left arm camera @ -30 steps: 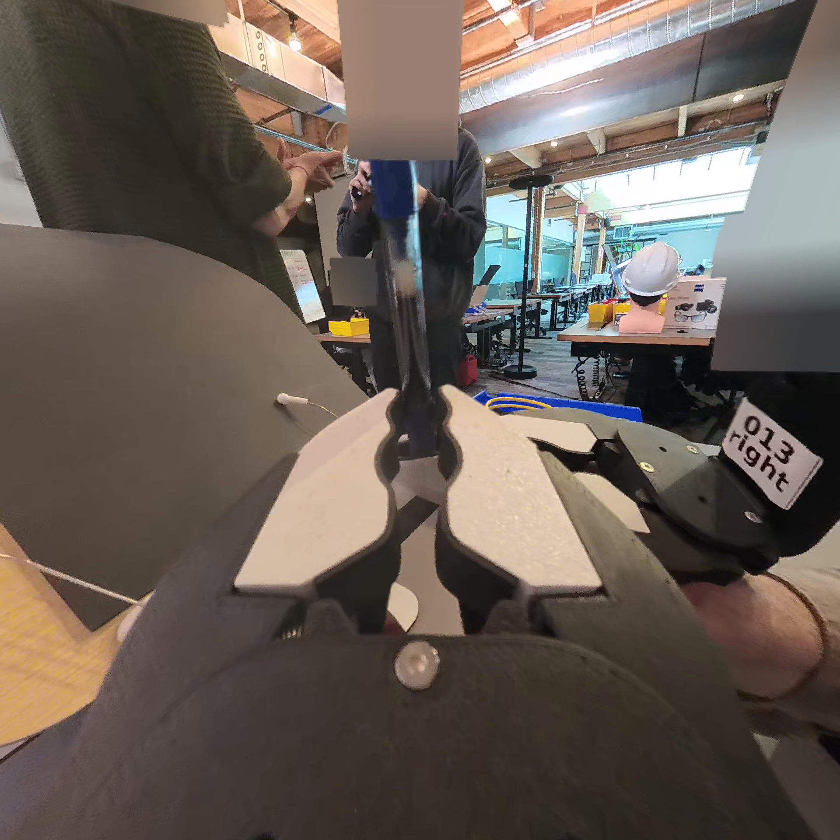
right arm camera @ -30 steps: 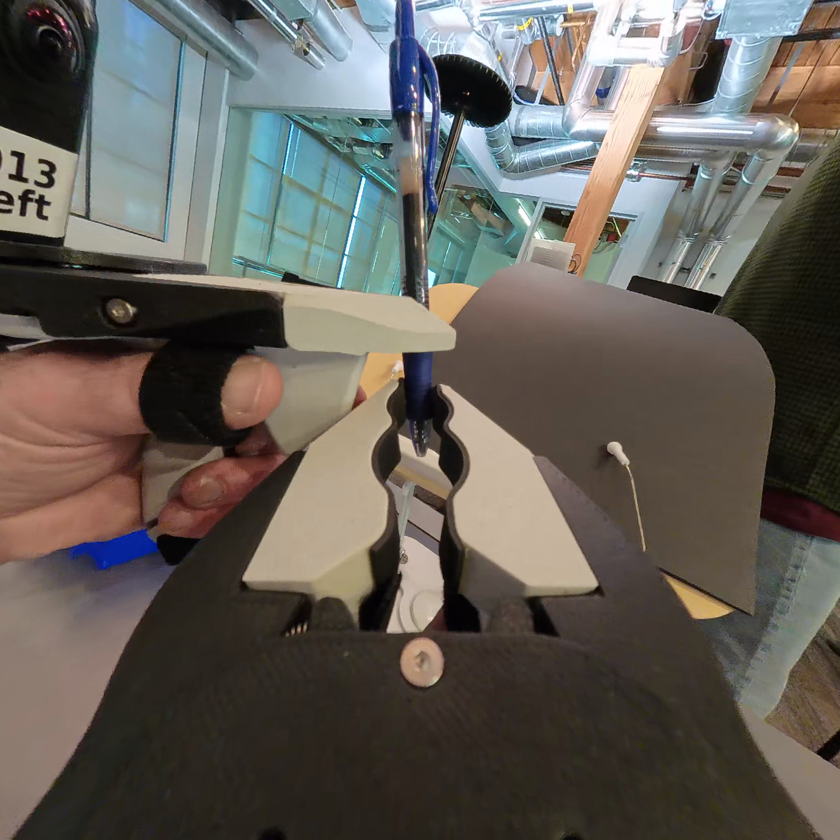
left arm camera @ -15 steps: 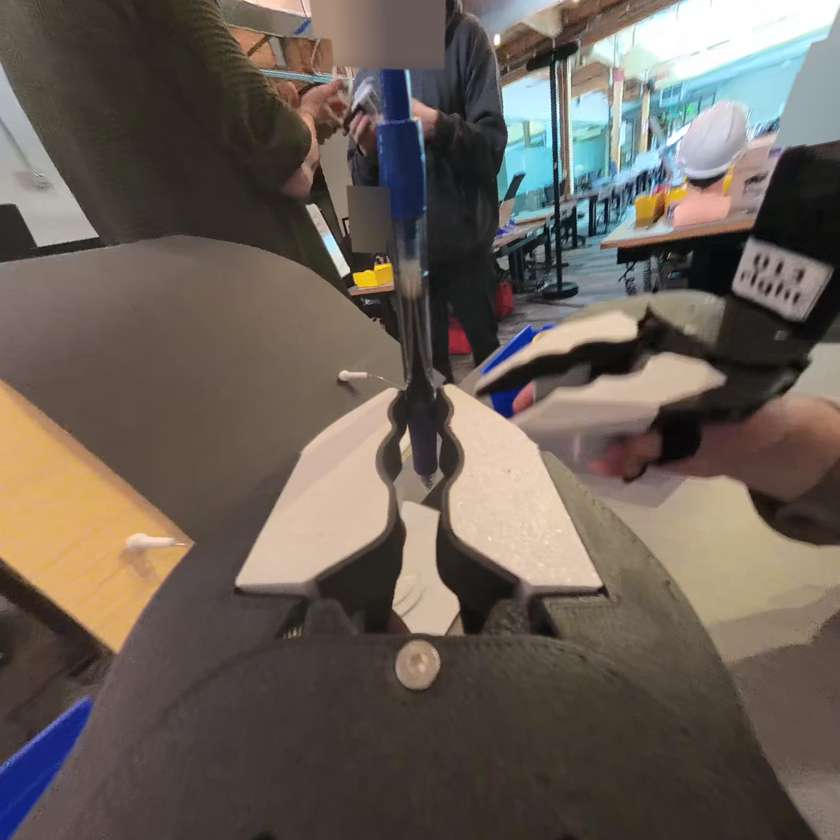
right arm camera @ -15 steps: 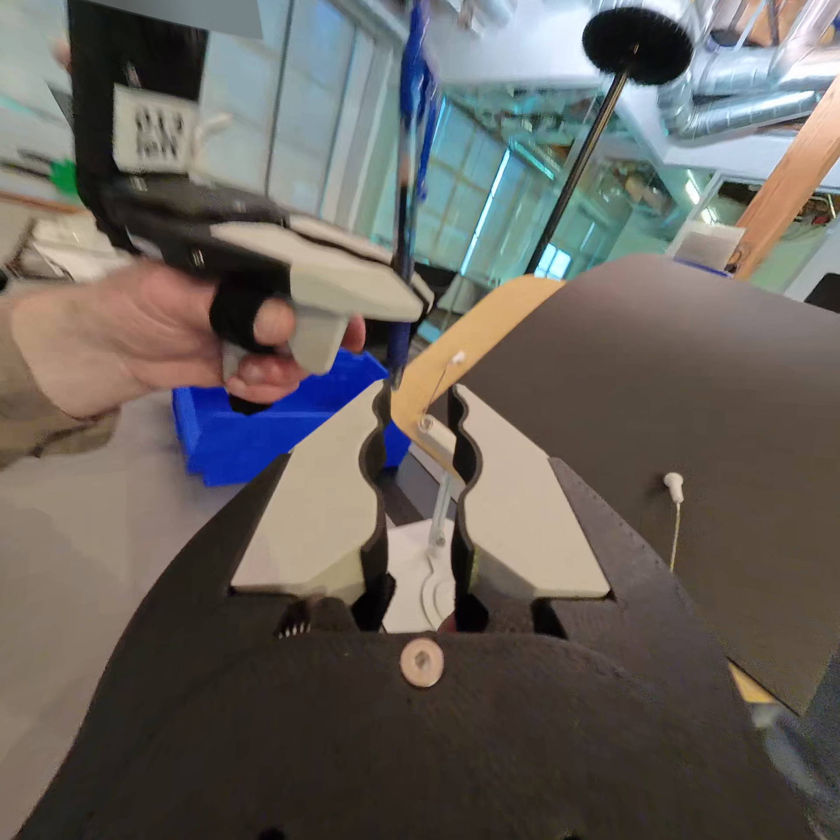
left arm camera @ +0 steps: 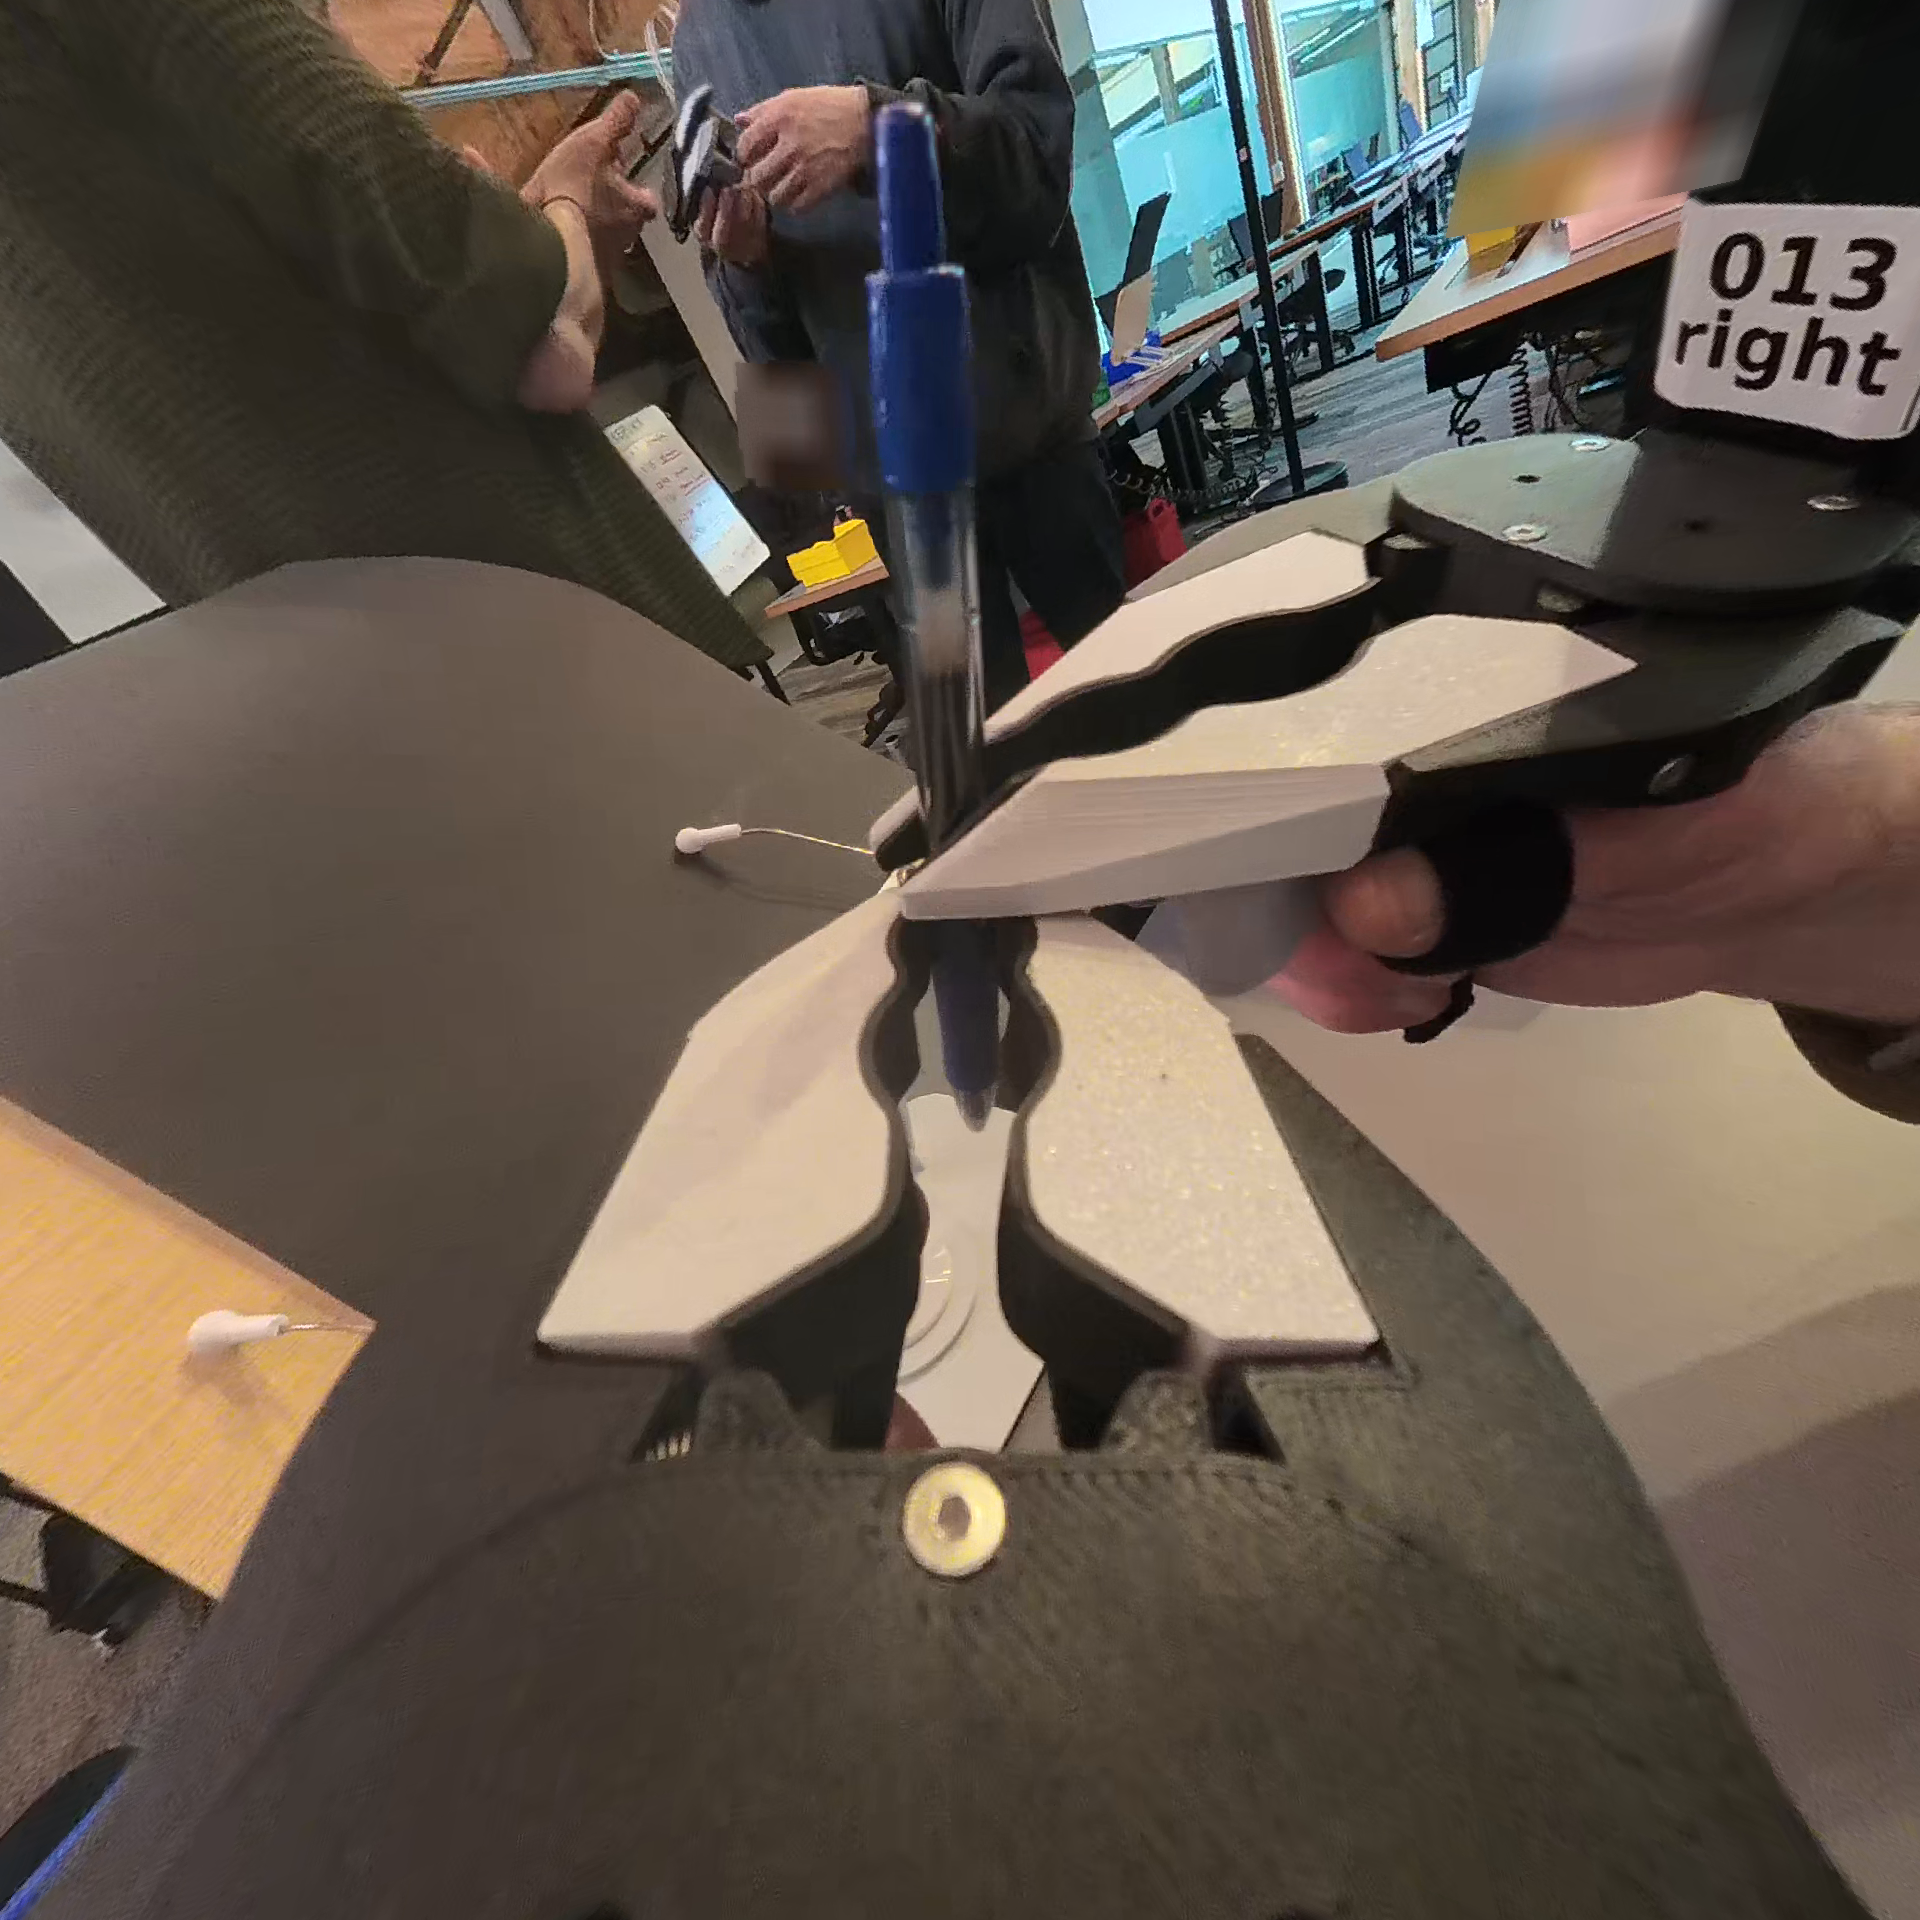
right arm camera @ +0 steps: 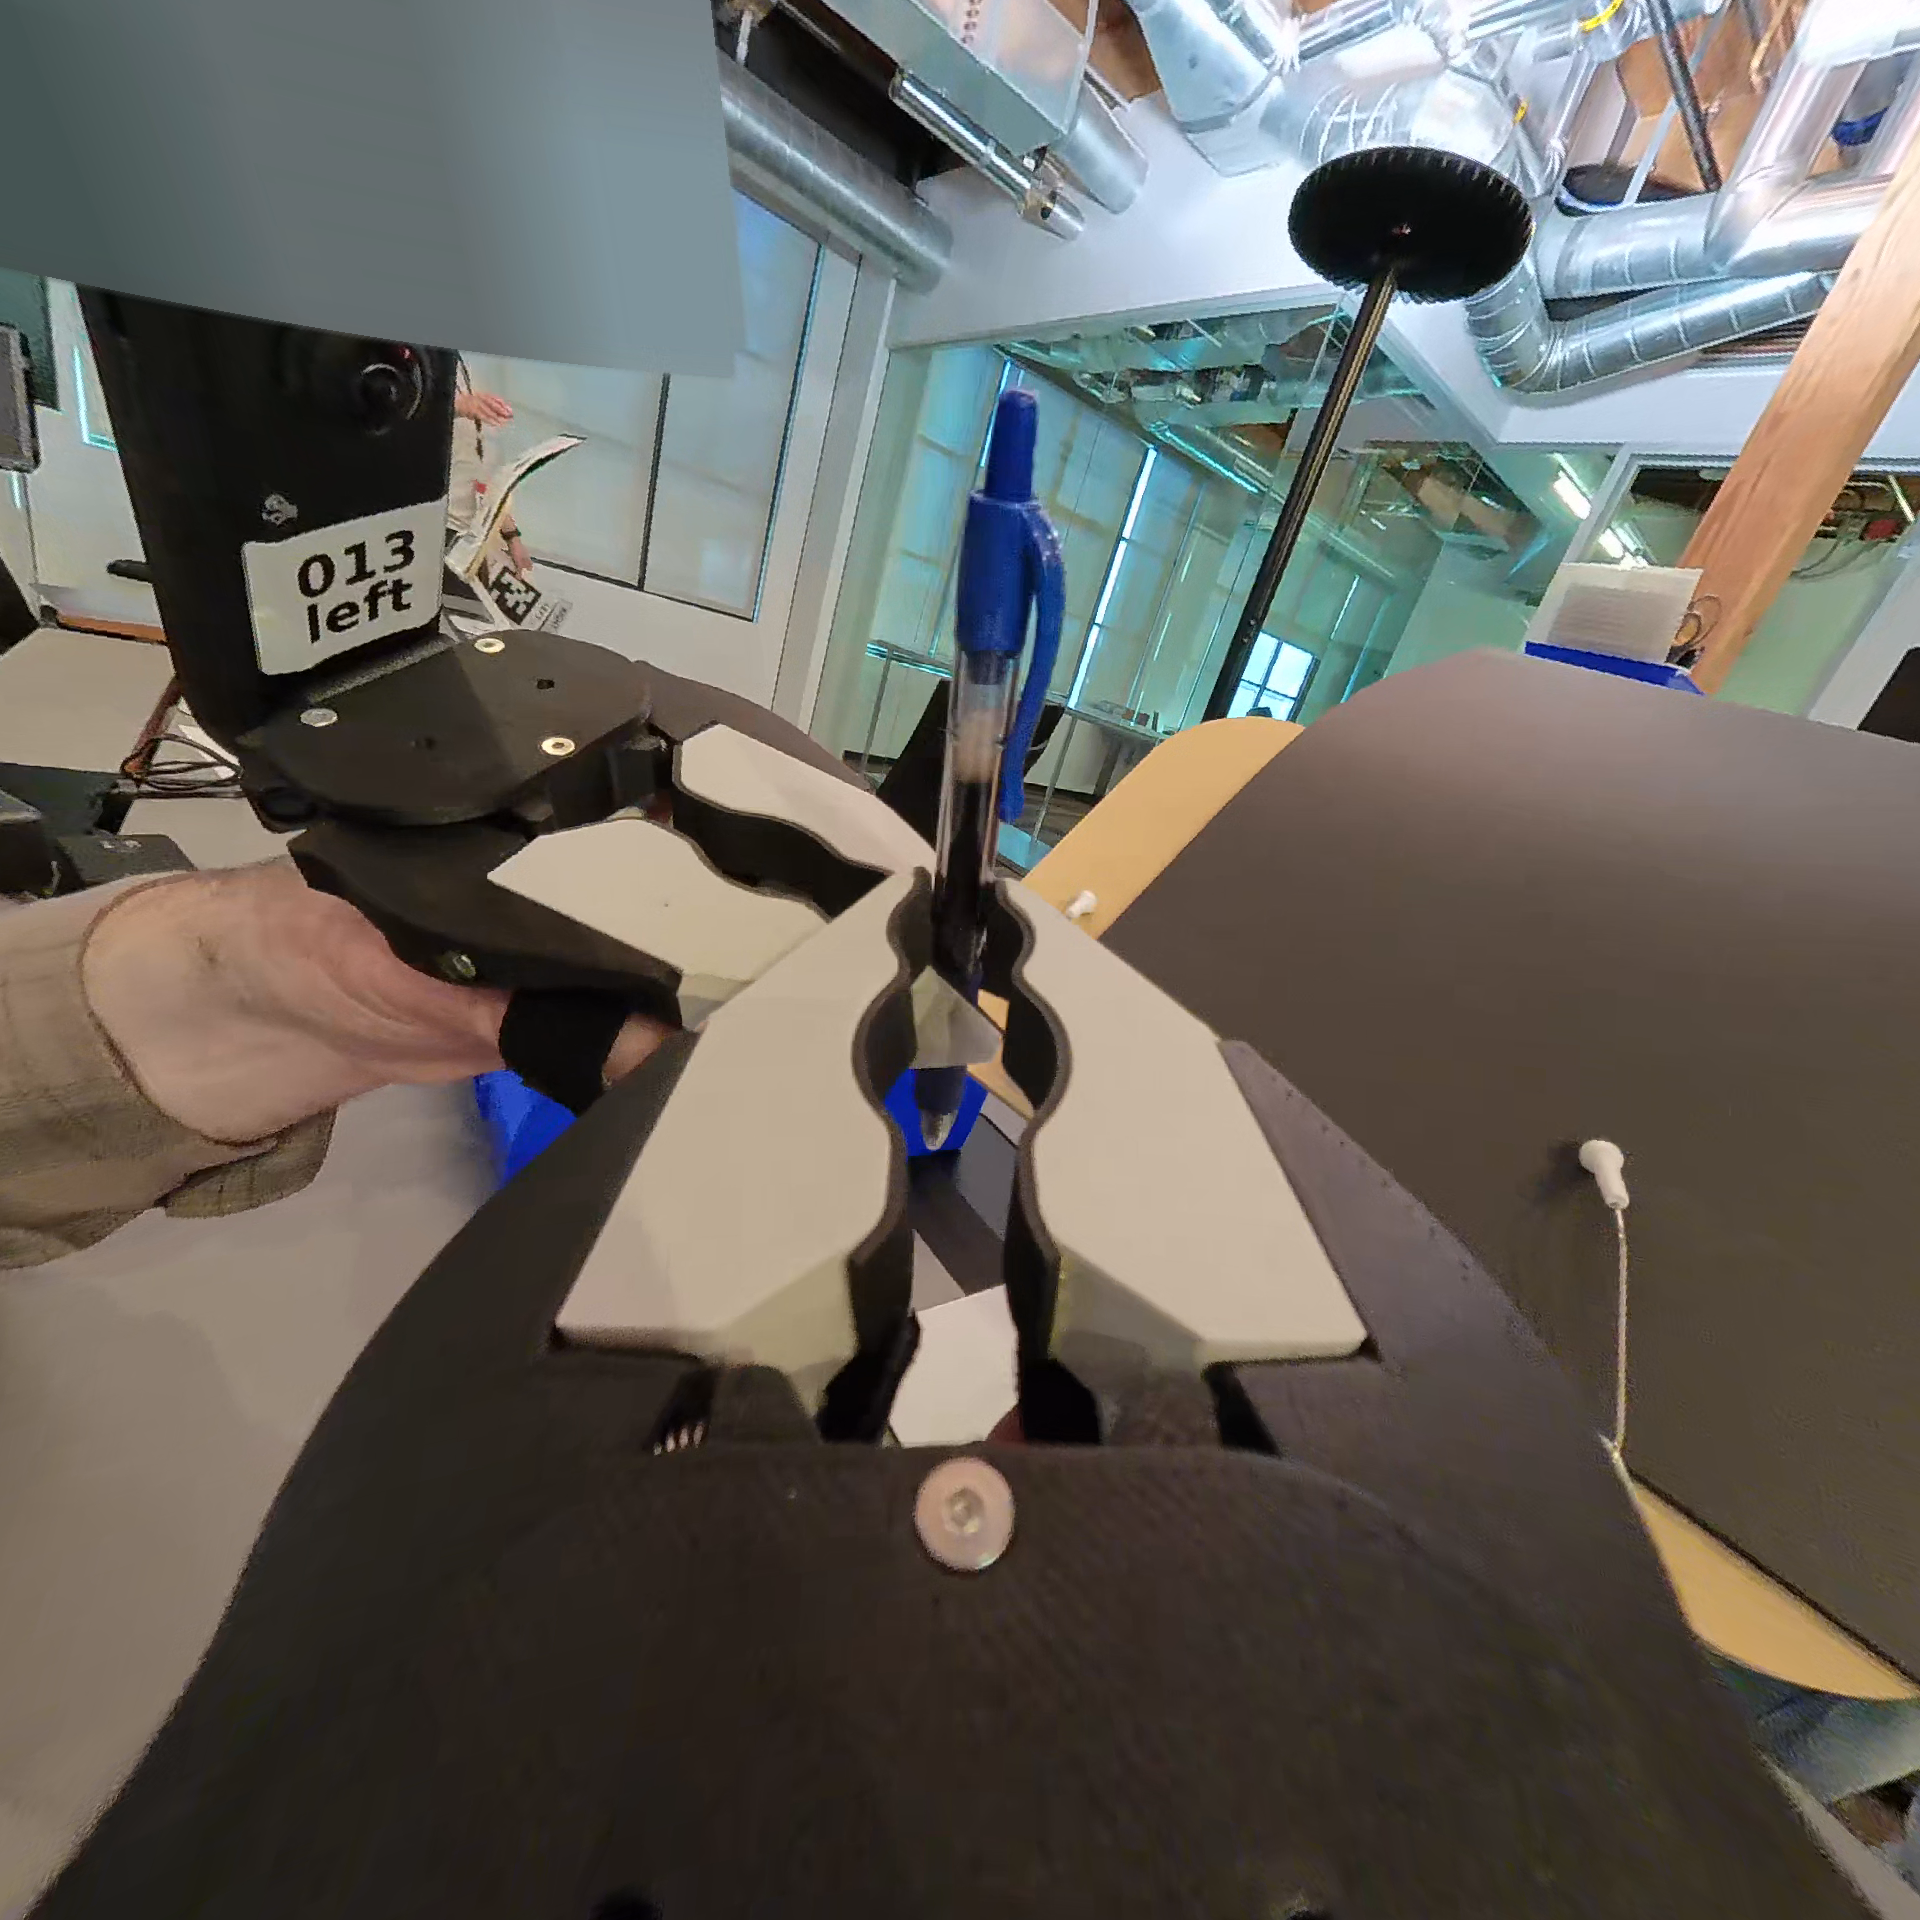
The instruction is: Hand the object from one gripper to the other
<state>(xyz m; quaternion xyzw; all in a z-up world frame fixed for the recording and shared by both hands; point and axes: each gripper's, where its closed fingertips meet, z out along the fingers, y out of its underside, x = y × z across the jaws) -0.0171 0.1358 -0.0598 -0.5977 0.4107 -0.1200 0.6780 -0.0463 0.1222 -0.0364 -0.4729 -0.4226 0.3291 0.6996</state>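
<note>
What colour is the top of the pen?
Blue. The pen has a blue cap end and clip above a clear barrel, seen best in the right wrist view.

One blue retractable pen with a clear barrel (left arm camera: pixel 940 665) stands upright. Two handheld grippers with pale grey fingers and black bodies show: the left gripper (left arm camera: pixel 961 971) and the right gripper (right arm camera: pixel 961 925), each held by one hand, so two hands: the right hand (left arm camera: pixel 1621 935) and the left hand (right arm camera: pixel 270 997). Two white pegs on thin wires (left arm camera: pixel 707 836) (left arm camera: pixel 234 1332) show in the left wrist view. One dark grey curved board (left arm camera: pixel 364 883), one light wooden panel (left arm camera: pixel 125 1340), one yellow box (left arm camera: pixel 836 549). Two people stand behind: one in an olive knitted sleeve (left arm camera: pixel 260 312), one in a dark jacket (left arm camera: pixel 1018 260).
</note>
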